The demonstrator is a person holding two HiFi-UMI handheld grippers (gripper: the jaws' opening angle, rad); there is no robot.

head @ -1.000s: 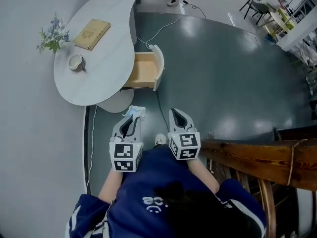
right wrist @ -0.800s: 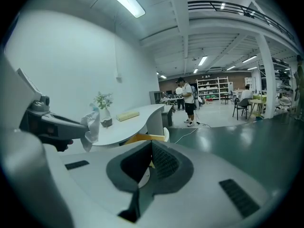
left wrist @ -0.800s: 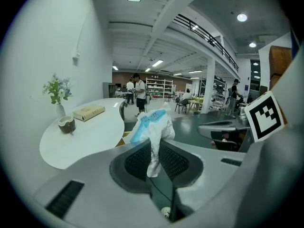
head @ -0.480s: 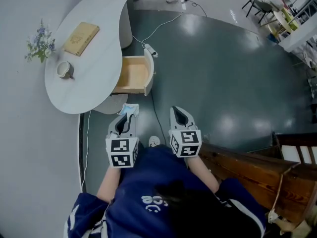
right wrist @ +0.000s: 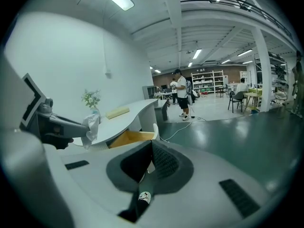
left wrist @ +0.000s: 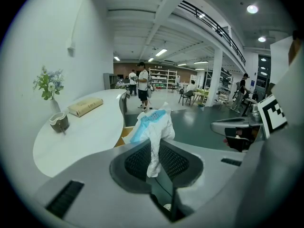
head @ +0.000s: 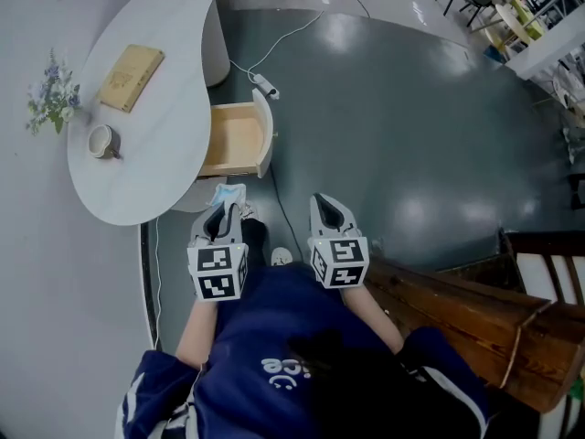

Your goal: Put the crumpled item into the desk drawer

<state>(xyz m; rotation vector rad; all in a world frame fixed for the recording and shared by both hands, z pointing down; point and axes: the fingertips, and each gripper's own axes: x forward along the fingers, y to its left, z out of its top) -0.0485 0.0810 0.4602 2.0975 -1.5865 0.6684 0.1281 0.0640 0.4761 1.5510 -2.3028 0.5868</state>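
Note:
A crumpled white and light-blue item [head: 228,195] sticks up from the tips of my left gripper [head: 222,216], which is shut on it. In the left gripper view the crumpled item [left wrist: 153,129] hangs pinched between the dark pads. The open wooden drawer [head: 233,140] of the white curved desk [head: 151,167] lies just ahead of the item. My right gripper [head: 326,210] hovers over the floor beside the left one, shut and holding nothing. The right gripper view shows the drawer [right wrist: 133,137] ahead and the held item [right wrist: 90,125] at left.
On the desk stand a book [head: 131,65], a cup [head: 101,140] and a small vase of flowers [head: 50,99]. A cable with a power strip [head: 265,85] runs over the dark floor past the drawer. A wooden chair [head: 457,305] is at my right. People stand far off.
Both grippers have come closer to the open drawer, the left still holding the crumpled item. The desk has slid left in the head view.

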